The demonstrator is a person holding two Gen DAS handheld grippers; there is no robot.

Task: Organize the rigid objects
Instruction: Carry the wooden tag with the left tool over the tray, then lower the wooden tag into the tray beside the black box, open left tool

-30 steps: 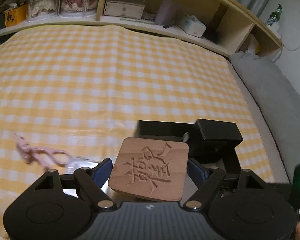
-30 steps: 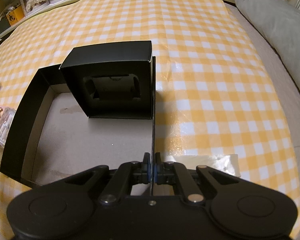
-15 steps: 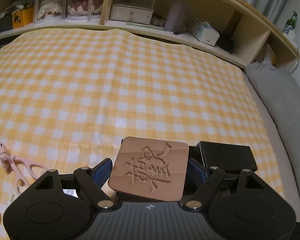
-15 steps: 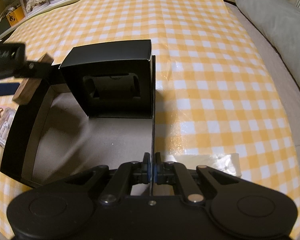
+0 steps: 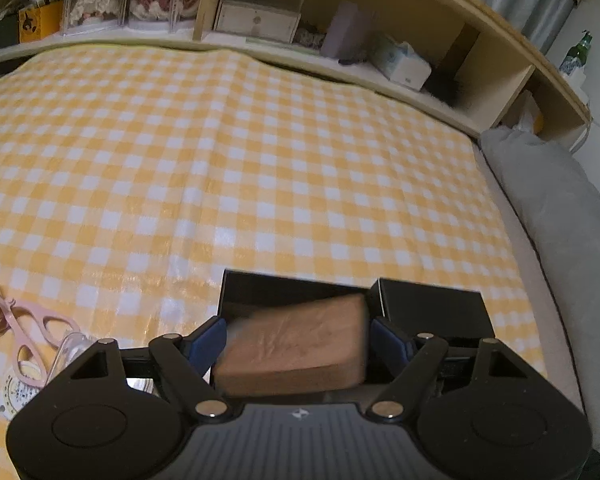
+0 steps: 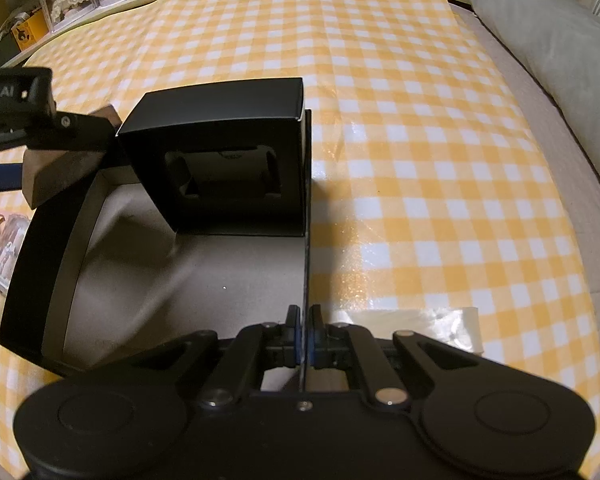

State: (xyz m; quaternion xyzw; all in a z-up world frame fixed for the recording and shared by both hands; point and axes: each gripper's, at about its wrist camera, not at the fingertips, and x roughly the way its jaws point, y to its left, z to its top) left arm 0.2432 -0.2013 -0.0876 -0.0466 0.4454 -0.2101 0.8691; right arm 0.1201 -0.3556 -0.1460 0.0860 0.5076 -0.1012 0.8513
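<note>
Over the left wall of the open black cardboard box (image 6: 40,264), the stiff, solid-looking square wooden block (image 5: 296,344) is held edge-to-edge by the wide-spread left gripper (image 5: 298,340), probably sensibly, while the box's thin right wall is pinched by the fully closed right gripper (image 6: 305,336).

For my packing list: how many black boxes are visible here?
2. A large open black box lies on the checked cloth; a smaller black box stands inside its far right corner. Others may be hidden.

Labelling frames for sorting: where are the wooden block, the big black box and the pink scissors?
wooden block (image 5: 296,350), left wrist view, top face
black box (image 6: 40,248), right wrist view, left wall
pink scissors (image 5: 32,332), left wrist view, handle
</note>
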